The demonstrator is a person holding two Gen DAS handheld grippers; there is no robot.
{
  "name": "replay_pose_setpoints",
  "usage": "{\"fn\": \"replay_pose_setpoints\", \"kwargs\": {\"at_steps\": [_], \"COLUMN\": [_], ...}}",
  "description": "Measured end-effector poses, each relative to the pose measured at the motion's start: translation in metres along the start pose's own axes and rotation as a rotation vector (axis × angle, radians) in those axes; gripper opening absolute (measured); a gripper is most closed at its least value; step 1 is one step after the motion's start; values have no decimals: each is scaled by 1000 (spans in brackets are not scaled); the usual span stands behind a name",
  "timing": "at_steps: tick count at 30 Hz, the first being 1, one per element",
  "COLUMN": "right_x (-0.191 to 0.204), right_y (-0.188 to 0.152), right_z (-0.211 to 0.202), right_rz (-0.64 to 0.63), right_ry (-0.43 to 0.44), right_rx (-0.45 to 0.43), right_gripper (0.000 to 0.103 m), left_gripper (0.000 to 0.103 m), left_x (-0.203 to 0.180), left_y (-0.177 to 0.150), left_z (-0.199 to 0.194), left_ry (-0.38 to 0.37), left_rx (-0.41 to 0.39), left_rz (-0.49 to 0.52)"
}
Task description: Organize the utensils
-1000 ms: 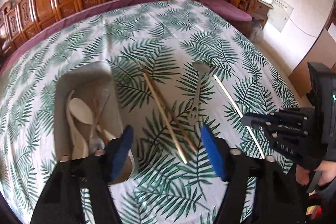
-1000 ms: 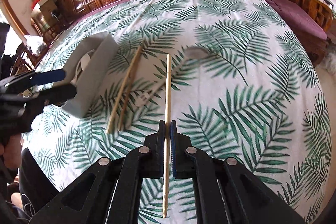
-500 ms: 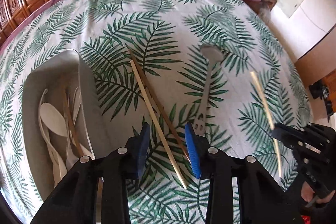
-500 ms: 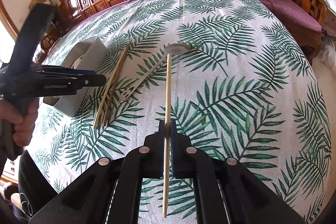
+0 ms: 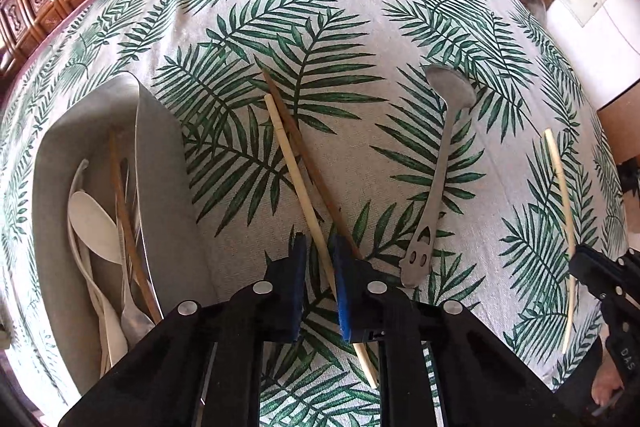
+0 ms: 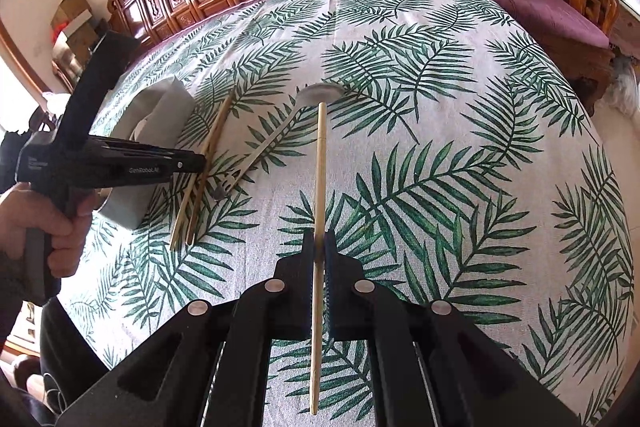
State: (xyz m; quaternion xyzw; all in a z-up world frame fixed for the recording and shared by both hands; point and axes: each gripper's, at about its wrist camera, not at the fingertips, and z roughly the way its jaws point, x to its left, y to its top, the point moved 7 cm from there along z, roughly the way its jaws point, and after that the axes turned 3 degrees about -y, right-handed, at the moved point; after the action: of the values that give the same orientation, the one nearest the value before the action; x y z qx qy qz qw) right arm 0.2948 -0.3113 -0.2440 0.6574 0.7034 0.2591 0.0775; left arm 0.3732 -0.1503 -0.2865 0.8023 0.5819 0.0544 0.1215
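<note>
My left fingers (image 5: pixel 318 259) have dropped from above the tray to the surface (image 5: pixel 360 7) and are closing from wide around the pale chopstick (image 5: pixel 298 189); it lies between the pads, the dark chopstick (image 5: pixel 308 163) just beside the right pad. That starts the next pickup. My right fingers (image 6: pixel 319 251) stay clamped on another pale stick (image 6: pixel 318 187), held above the cloth. The metal spoon (image 5: pixel 440 163) lies loose between the two. The grey tray (image 5: pixel 164 187) at left already holds white spoons (image 5: pixel 90 223), a brown stick and metal cutlery.
</note>
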Motion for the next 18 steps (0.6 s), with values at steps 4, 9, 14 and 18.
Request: {"fn": "replay_pose_setpoints", "kwargs": {"at_steps": [4,9,14,18], "right_x": [0,0,0,0], "right_y": [2,3,4,5], "right_z": [-3,-6,-9,-10], "right_rz": [0,-8,-9,-10], "right_ry": [3,-2,-3,0], "right_rx": [-5,-12,-17,-19], "right_gripper": [6,6,6,6], "left_gripper": [6,4,4,4], "left_x": [1,-1,-5,-8], "left_y": [-3,-4,-6,-4], "left_z": [-1,-7,-26,-42], "left_ry": [0,12,10,-10], "left_rx": [-13,-37,-96,-126], "left_rz": [-17,-9,0,0]}}
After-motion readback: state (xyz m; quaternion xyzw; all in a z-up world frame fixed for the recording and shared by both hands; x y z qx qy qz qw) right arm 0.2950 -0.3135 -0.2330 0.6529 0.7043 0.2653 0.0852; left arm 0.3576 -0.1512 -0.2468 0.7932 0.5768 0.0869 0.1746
